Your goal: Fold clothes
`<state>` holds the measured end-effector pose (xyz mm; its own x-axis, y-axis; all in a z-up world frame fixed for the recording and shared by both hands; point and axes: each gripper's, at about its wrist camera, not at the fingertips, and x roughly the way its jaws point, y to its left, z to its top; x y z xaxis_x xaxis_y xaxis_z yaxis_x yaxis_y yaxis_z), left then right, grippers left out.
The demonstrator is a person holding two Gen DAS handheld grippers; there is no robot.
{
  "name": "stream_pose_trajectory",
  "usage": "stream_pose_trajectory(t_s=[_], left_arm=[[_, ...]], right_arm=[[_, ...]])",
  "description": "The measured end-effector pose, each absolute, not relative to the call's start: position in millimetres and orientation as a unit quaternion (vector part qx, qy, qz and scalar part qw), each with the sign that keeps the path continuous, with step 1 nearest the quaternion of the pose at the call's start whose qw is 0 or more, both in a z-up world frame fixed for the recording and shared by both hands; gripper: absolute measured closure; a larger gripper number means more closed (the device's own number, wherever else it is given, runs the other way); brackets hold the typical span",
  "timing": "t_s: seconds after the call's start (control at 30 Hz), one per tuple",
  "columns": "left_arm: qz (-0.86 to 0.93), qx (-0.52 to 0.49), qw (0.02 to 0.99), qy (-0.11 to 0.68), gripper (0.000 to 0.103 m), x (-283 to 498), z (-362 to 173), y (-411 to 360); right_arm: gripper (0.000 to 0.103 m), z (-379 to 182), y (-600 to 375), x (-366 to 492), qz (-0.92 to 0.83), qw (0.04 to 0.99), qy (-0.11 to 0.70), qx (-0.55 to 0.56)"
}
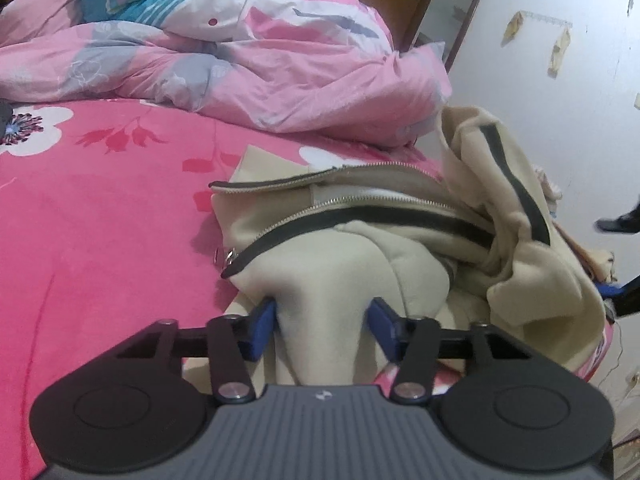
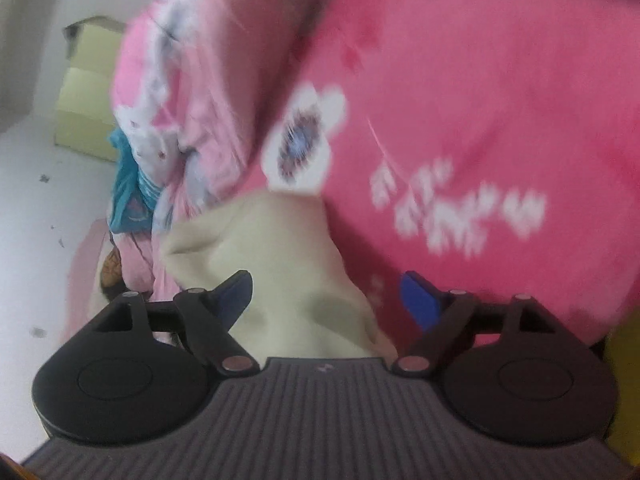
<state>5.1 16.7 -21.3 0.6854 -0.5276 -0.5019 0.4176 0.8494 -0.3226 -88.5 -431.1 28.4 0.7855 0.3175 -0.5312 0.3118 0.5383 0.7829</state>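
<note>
Left of the left gripper (image 1: 323, 330) spreads the bright pink bedsheet (image 1: 100, 216), printed with white flowers; beyond it, far ahead, lies a rumpled pink quilt (image 1: 248, 76). The gripper's blue fingers (image 1: 262, 330) stand well apart, and a fold of the cream zip-up jacket (image 1: 340, 240) rises between them, cloth touching both pads; whether they truly pinch it cannot be told. The jacket lies straight ahead on the sheet, zipper open and edged with a dark stripe, and to the right it bunches up toward the bed's edge, hiding what is beneath. Past that edge is a white floor (image 1: 540, 92) (a dark shape at the far right is cut off by the frame).

The right wrist view is heavily blurred. Left of the right gripper (image 2: 326, 300) is pale floor and a yellowish box (image 2: 86, 92). Its jaws are spread wide, with the jacket's cream cloth (image 2: 280, 280) bunched between them nearer the left finger, the right finger (image 2: 420, 300) clear of it.
</note>
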Motion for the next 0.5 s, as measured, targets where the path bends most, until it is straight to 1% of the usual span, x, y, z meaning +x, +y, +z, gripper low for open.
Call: stream_pose_trajectory(t_s=[0.03,0.07,0.1,0.2,0.27,0.37,0.43,0.5], left_arm=[[-0.259,-0.093,0.913,0.300,0.060,6.7,-22.9,15.6],[-0.260,-0.094,0.913,0.300,0.065,8.3,-24.5,14.6],[-0.261,-0.096,0.913,0.299,0.072,9.9,-26.2,13.5],[-0.261,-0.098,0.915,0.292,0.081,11.2,-24.4,11.1],[-0.259,-0.100,0.917,0.287,0.084,11.8,-20.5,10.0],[-0.253,-0.100,0.922,0.275,0.086,14.2,-11.1,8.0],[-0.250,-0.100,0.927,0.263,0.088,15.4,-2.4,7.0],[-0.243,-0.103,0.931,0.252,0.089,17.5,4.7,8.6]], right_arm=[[0.021,43.6,-416.6,-90.5,0.009,0.840,0.315,0.442],[0.021,58.3,-402.1,-92.5,0.017,0.864,0.302,0.402],[0.021,65.4,-385.8,-92.6,0.032,0.884,0.294,0.363],[0.022,74.7,-314.9,-78.3,0.064,0.927,0.284,0.235],[0.022,71.7,-269.5,-65.6,0.078,0.945,0.278,0.155],[0.022,52.7,-232.4,-51.4,0.079,0.950,0.291,0.082],[0.026,39.7,-222.1,-49.6,0.064,0.953,0.296,0.032],[0.070,33.7,-228.0,-55.1,0.048,0.956,0.289,0.007]])
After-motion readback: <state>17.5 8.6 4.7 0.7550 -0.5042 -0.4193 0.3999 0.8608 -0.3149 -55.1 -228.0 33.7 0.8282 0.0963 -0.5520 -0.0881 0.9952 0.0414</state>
